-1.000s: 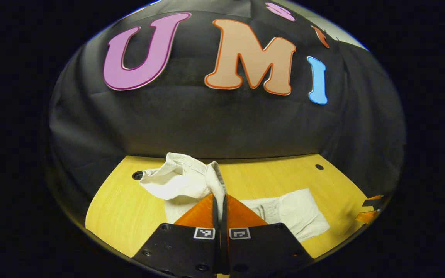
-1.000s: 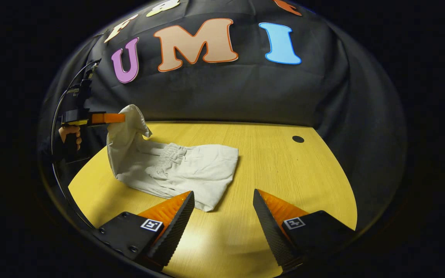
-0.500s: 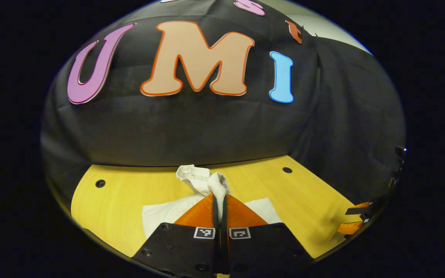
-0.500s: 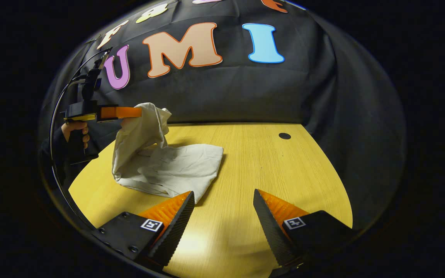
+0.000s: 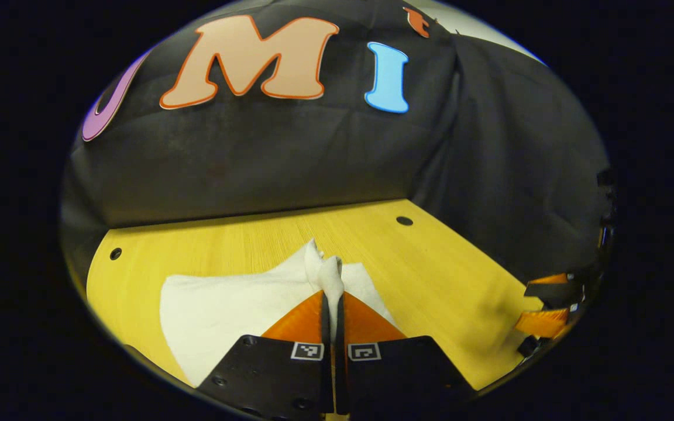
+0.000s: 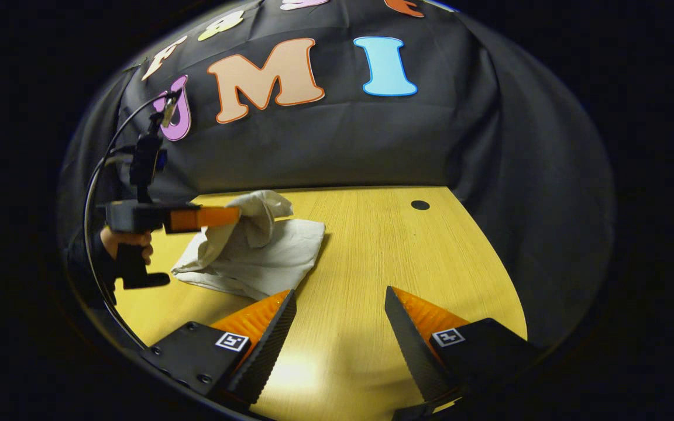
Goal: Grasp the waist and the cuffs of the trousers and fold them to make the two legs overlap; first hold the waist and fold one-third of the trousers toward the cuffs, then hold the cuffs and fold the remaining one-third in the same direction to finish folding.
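Left gripper view: left gripper (image 5: 332, 295) low at the bottom centre, jaws pressed together and pinching a bunched end of the trousers (image 5: 237, 304), a small tuft of pale cloth standing up just past the tips. Rest of the garment spread flat on the yellow desk (image 5: 442, 275), reaching toward its left edge. Two small dark holes near the far edge of the desk, one by each far corner. Right gripper (image 5: 547, 304) near the right edge, partly cut off, jaws apart.

Right gripper view: right gripper (image 6: 340, 318) low over the near part of the desk (image 6: 384, 245), jaws spread wide, holding nothing, bare wood between them. Trousers (image 6: 267, 251) folded in a pile toward the left side, well short of the far edge. Left gripper (image 6: 229, 215) held level by a hand (image 6: 129, 245) at the left, clamped on a raised end of the cloth, which droops from the tips onto the pile below. Cable looping up behind it.
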